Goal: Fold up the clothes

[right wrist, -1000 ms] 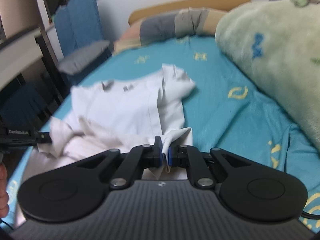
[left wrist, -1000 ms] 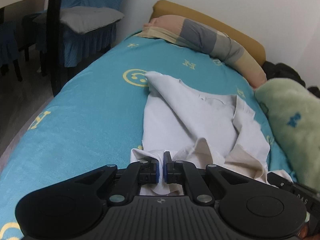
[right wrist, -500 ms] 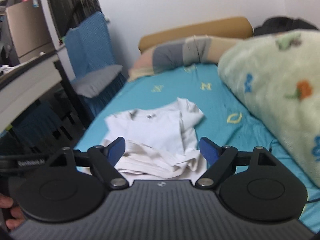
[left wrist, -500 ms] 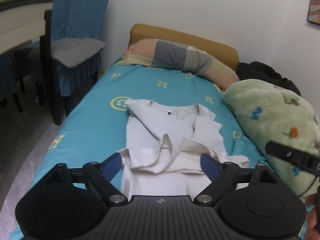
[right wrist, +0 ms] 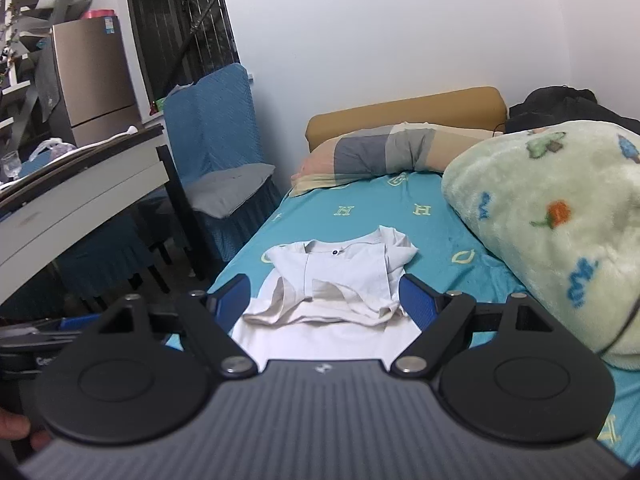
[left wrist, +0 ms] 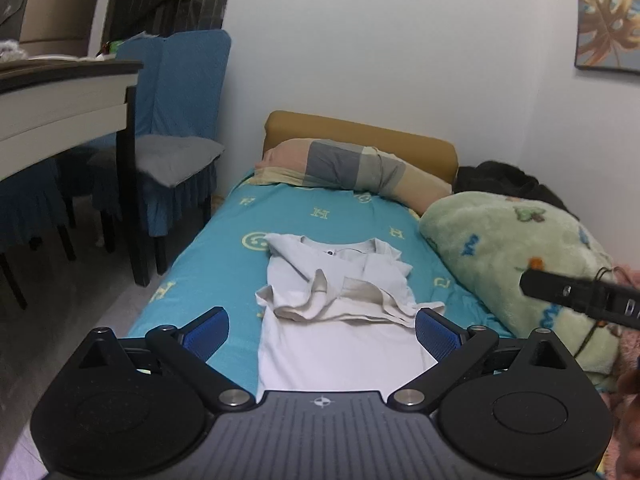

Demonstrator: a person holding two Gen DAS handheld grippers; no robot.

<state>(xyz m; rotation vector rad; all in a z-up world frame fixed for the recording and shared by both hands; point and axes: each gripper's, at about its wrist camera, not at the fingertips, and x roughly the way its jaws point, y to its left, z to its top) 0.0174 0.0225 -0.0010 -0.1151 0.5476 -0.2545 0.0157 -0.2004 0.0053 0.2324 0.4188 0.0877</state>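
Both tools are spread wide and grip nothing: the left tool and the right tool hang above the near end of the bed, each with its blue-padded fingers well apart. Between them lies the white short-sleeved cotton T-shirt, flat on the turquoise bed sheet with yellow letter prints, collar toward the striped grey-and-tan pillow. Its sleeves and upper sides are turned in over the chest in a rumpled band, while the lower body lies smooth.

By my judgement, the sleeve fold is laid and the lengthwise fold is next: each tool would need to drop to a hem corner, close on it, and carry the hem up toward the collar.

That hem is hidden behind the tool bodies in both views, so its corners cannot be placed. The fluffy pale-green blanket lies close on the right, just beside the shirt's edge. Whether the tucked sleeves lie evenly is hard to judge.
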